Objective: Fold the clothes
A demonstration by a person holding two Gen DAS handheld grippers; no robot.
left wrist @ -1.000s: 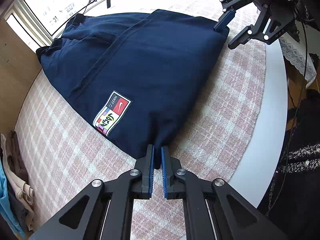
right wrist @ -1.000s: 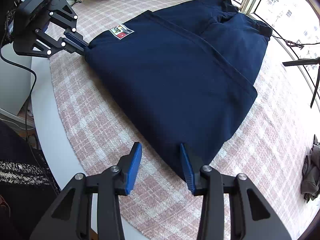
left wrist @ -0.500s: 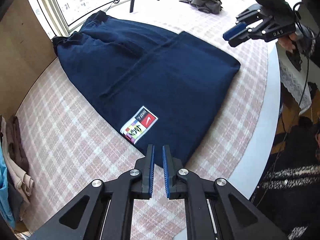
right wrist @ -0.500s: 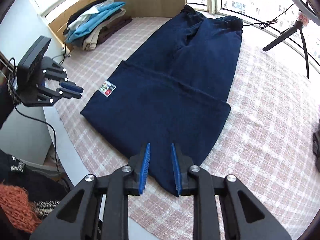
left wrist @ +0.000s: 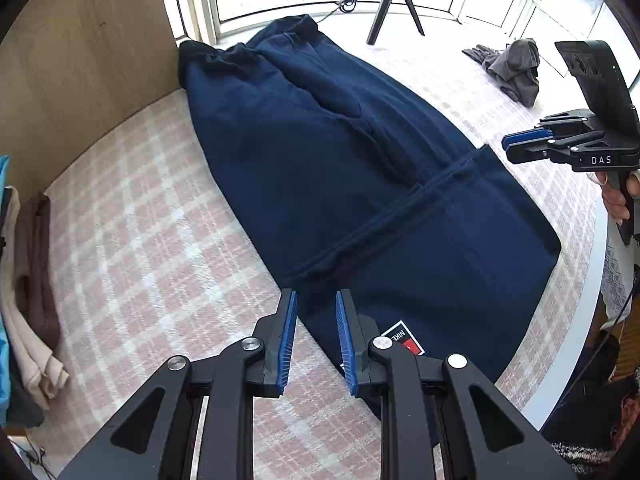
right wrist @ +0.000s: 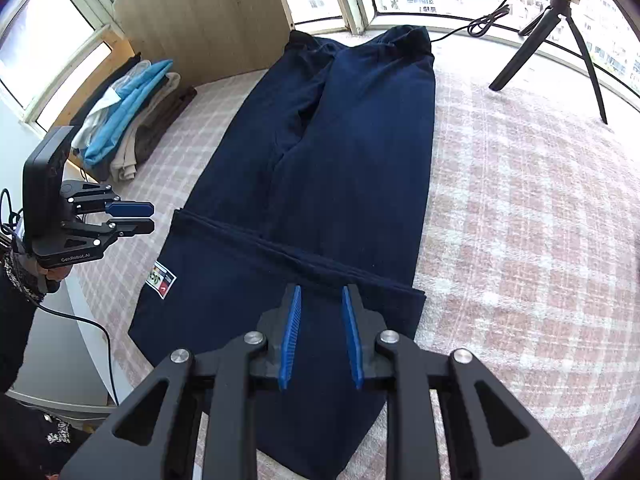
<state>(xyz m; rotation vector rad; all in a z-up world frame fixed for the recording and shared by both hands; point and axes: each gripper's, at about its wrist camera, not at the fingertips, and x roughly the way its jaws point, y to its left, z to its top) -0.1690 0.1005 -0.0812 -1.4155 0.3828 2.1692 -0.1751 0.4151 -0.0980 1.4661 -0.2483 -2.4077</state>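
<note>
Navy trousers [left wrist: 340, 168] [right wrist: 340, 140] lie lengthwise on the pink checked cloth. Their leg ends are folded up over the thighs, and the hems form a ridge across the middle. A coloured label [left wrist: 402, 340] [right wrist: 162, 280] shows on the folded part. My left gripper [left wrist: 316, 296] [right wrist: 150, 218] hovers over the near left edge of the fold. Its jaws are opening, with nothing between them. My right gripper [right wrist: 320, 292] [left wrist: 506, 148] hangs above the fold's right half, open a little and empty.
A stack of folded clothes [left wrist: 28, 280] [right wrist: 128, 120] sits at the left by a wooden panel [left wrist: 80, 60]. At the back by the windows stands a black tripod [left wrist: 394, 4] [right wrist: 560, 40]. A crumpled grey garment [left wrist: 516, 68] lies far right. The white table rim [left wrist: 580, 340] curves near me.
My left gripper let go of the fold's corner. Both grippers rose, rolled and drew back from the trousers, so their whole length now shows. The right jaws stand narrower than a second ago.
</note>
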